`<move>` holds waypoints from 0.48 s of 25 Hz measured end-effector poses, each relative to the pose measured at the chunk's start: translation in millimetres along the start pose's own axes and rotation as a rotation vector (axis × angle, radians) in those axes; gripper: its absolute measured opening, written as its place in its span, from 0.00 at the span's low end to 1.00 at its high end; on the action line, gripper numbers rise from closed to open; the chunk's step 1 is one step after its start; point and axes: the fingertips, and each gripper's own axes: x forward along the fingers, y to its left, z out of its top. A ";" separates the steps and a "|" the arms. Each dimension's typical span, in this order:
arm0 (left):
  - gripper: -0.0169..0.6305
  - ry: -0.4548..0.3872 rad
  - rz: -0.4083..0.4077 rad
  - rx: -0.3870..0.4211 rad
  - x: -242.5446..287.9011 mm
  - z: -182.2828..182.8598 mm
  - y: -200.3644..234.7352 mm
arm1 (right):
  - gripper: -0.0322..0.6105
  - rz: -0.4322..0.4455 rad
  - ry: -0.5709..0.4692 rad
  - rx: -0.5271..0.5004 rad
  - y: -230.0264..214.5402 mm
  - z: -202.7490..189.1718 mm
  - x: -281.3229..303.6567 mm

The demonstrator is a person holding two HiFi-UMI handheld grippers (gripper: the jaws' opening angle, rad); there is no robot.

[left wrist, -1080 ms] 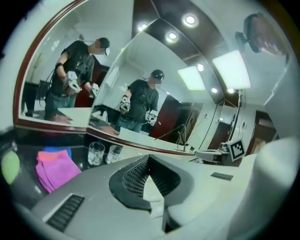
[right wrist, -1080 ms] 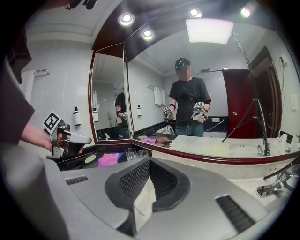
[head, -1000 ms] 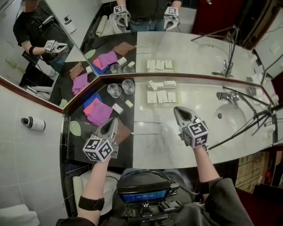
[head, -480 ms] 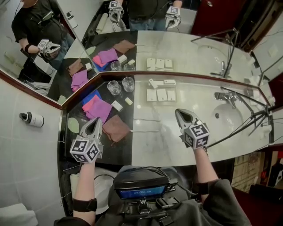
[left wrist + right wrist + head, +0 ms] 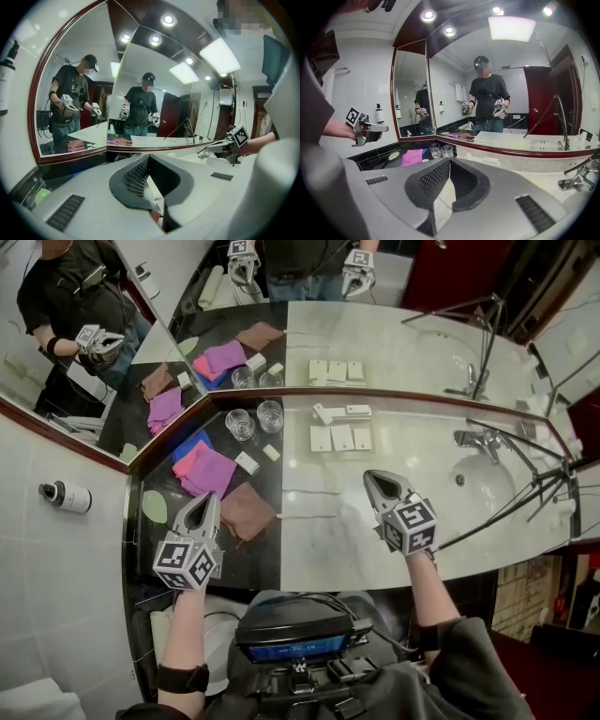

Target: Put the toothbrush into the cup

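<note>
Head view, from the left: a bottle [image 5: 66, 496] is mounted on the tiled wall, and a green dish [image 5: 155, 507] lies at the edge of the black counter [image 5: 262, 563]. The left gripper [image 5: 203, 502] is held over this black counter, just beside a brown cloth [image 5: 246, 510]. Its jaws are closed together with nothing between them, as is confirmed in the left gripper view [image 5: 150, 173]. Behind it a pink cloth [image 5: 206, 468] is laid over a blue cloth [image 5: 192, 446]. Two glass cups [image 5: 240, 424] are set upright side by side near the mirror corner, and both are empty.

The toothbrush [image 5: 302, 517] is found flat on the marble counter [image 5: 328, 559], between the two grippers and well apart from the cups. Its long axis runs left to right across the view, with its left end just beside the brown cloth. Which end carries the bristles cannot be told. Three white packets [image 5: 342, 439] are lined up farther back.

The right gripper [image 5: 377, 481] is held above the marble, right of the toothbrush and pointed toward the mirror. Its jaws are likewise pressed together and empty in the right gripper view [image 5: 447, 171], where the cups [image 5: 441, 150] are seen ahead to the left. At the far right the tap [image 5: 478, 440] and the sink [image 5: 502, 512] are crossed by black tripod legs [image 5: 525, 486].
</note>
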 end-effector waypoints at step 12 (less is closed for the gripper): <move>0.04 0.040 -0.009 -0.009 10.8 -20.7 5.6 | 0.23 0.108 0.164 -0.261 35.5 -26.8 36.3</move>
